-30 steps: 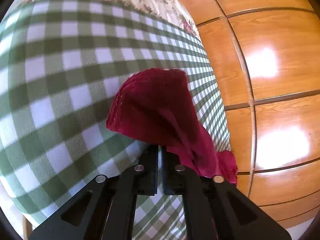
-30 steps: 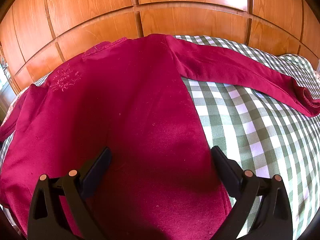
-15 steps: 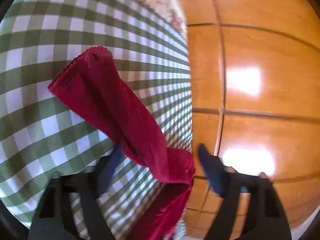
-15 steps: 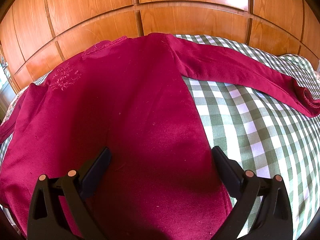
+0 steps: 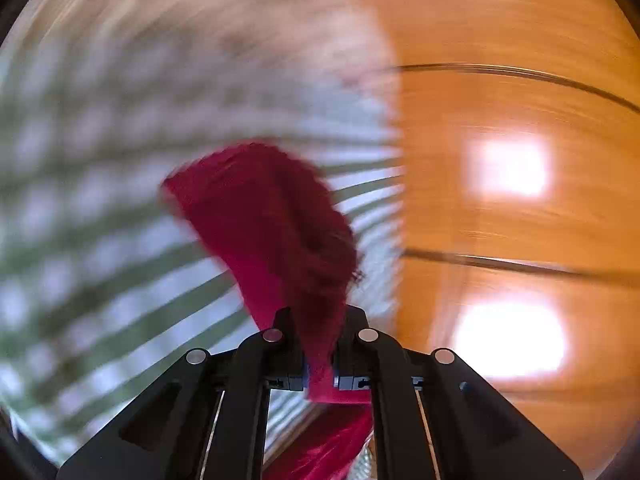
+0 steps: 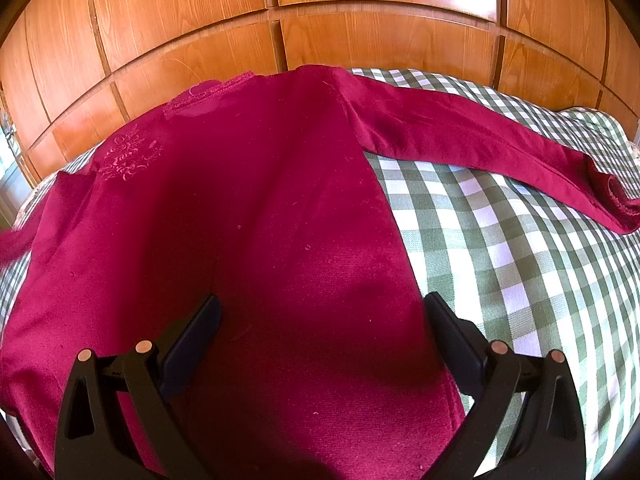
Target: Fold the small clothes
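Left gripper [image 5: 318,320] just closed, clamped on sleeve [image 5: 272,220] of red top [image 6: 240,240]. Right gripper [image 6: 320,320] wide open over top, flat on checked cloth [image 6: 520,260].

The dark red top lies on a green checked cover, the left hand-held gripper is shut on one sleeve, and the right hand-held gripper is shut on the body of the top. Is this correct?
Not quite. In the right wrist view the right hand-held gripper is open over the top, pinching nothing. The rest holds: green checked cover, left hand-held gripper shut on the sleeve.
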`<state>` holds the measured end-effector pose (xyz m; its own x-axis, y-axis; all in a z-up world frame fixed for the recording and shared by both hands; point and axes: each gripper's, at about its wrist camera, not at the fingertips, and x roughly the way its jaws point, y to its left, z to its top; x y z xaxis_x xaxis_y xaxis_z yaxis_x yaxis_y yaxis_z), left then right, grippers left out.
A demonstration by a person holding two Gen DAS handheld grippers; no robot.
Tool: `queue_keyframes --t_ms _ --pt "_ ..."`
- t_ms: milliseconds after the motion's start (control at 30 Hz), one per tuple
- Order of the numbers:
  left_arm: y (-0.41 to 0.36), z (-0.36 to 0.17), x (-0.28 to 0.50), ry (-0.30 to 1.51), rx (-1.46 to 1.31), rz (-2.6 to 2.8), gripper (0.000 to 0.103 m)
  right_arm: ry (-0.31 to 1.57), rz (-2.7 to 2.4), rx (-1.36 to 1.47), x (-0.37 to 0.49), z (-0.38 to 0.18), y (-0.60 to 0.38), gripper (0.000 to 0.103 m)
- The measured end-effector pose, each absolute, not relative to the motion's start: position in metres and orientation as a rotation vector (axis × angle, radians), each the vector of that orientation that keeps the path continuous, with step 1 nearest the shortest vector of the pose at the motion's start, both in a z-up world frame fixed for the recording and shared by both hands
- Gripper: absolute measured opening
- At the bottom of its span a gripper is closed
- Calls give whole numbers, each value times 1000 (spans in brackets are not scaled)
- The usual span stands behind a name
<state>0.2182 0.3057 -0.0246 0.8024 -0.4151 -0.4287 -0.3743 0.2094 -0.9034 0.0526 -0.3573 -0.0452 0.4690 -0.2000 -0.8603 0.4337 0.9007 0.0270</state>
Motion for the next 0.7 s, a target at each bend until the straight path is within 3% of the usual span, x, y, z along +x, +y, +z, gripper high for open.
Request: queue_keyframes --t_ms 100,200,333,467,600,700 --pt "316 23 212 416 -1180 -186 6 1014 -393 255 53 -46 -358 100" --pt "312 8 216 487 -1025 -85 6 1014 -393 256 53 -46 -358 100" --pt "321 -59 225 640 -1143 49 6 1015 -392 256 53 -46 -358 101" --pt "326 -95 221 661 -1244 63 11 1016 -392 256 53 -47 -358 101" --pt "333 -90 228 617 -1303 3 48 1020 -394 250 53 -47 -359 101" --pt "331 -81 244 626 -1315 43 52 1025 -396 243 54 -48 -359 101"
